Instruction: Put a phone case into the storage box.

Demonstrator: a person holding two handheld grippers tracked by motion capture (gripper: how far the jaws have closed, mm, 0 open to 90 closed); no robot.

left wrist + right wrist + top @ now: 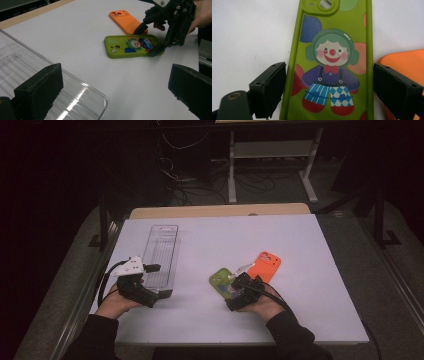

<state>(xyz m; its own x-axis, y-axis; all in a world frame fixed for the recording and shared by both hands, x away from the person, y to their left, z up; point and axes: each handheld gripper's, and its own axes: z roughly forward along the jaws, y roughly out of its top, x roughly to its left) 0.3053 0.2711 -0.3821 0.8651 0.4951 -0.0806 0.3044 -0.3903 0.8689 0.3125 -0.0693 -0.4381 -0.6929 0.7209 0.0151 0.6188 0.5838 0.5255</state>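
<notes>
The right gripper [329,92] straddles the near end of the green clown phone case [332,60], which lies flat on the white counter [210,245]; its jaws stand spread on either side of the case, and in the right gripper view the left pad looks at or just off the case's edge while the right pad stands a little apart, so nothing is gripped yet. The risk, as I judge it, is that the case is thin and lies flush on the counter: if the pads close too high they could slip over the rounded rim or push the case sideways into the orange phone case [265,266] just beyond it. The left gripper [150,268] hangs released, holding nothing, over the near end of the clear plastic tray [162,251], well to the left of the green case. The left gripper view shows the right gripper's lower fingertip down on the case's end, which the high view leaves too small to tell.
</notes>
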